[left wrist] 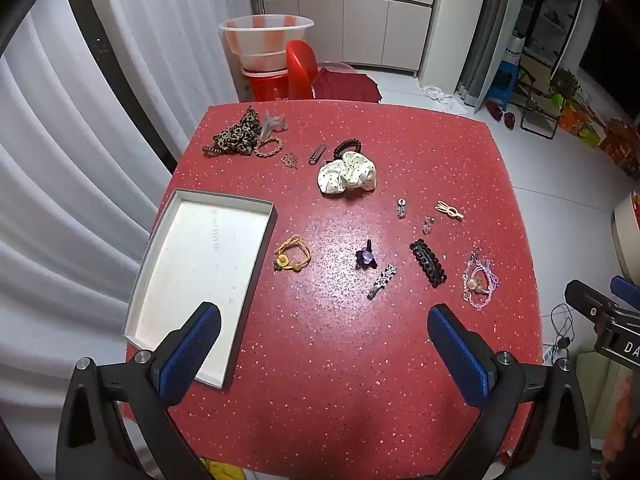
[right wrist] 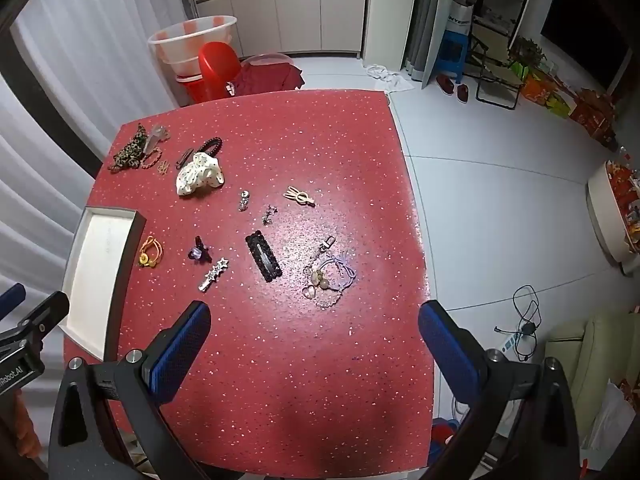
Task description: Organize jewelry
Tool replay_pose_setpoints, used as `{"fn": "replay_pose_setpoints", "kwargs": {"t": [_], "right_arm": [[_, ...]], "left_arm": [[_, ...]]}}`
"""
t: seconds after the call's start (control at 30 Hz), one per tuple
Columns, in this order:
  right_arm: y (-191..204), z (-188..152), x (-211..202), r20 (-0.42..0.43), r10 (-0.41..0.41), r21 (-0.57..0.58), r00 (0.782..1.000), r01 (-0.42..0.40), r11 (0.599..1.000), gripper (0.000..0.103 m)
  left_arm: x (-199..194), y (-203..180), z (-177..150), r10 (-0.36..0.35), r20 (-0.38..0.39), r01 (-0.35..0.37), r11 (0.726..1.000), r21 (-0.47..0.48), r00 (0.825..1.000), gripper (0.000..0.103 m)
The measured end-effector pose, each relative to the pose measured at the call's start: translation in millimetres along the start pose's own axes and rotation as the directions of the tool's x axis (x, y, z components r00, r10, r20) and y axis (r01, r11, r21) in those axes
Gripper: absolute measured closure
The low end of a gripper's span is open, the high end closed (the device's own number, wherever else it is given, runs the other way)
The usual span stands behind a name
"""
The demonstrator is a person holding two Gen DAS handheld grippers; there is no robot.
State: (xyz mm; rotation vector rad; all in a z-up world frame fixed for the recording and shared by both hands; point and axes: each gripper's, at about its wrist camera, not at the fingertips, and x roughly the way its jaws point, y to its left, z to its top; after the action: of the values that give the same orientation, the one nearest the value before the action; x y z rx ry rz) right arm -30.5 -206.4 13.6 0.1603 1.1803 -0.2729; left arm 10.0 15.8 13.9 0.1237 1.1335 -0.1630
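A: How do the claws stand?

B: The left claw is spread wide, its blue pads far apart, and it grips nothing. It hangs above the near part of the red speckled bench; its left finger sits over the near corner of the white tray. The right claw is just as wide and also has hold of nothing, poised over bare bench.

A: Room to move?

B: The near half of the bench is bare between both pairs of fingers. The tray lies along the bench's left edge. A white curtain hangs close on the left; on the right the bench edge drops to white floor.

A: What is in the tray?

B: Only its white liner shows. All the jewelry lies on the bench: a yellow hair tie just beside the tray, then a purple claw clip, a star barrette, a black barrette, and a pink beaded bracelet cluster near the right edge. Farther off are two small earrings, a beige clip, a white polka-dot scrunchie, and at the far left corner a leopard scrunchie touching a clear clip.
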Motion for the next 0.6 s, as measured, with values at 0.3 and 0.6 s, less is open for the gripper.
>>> {"fn": "replay_pose_setpoints", "kwargs": {"t": [0.3, 0.6], "right_arm": [[-3.1, 3.2, -3.8, -0.004, -0.004, 0.001, 1.0, 0.004, 1.0, 0.0], [2.0, -0.8, -0.5, -0.001, 0.003, -0.001, 1.0, -0.003, 1.0, 0.0]], "left_arm": [[3.0, 1.7, 0.2, -0.001, -0.006, 0.0, 1.0, -0.007, 1.0, 0.0], [3.6, 1.9, 0.5, 0.002, -0.007, -0.002, 1.0, -0.006, 1.0, 0.0]]}}
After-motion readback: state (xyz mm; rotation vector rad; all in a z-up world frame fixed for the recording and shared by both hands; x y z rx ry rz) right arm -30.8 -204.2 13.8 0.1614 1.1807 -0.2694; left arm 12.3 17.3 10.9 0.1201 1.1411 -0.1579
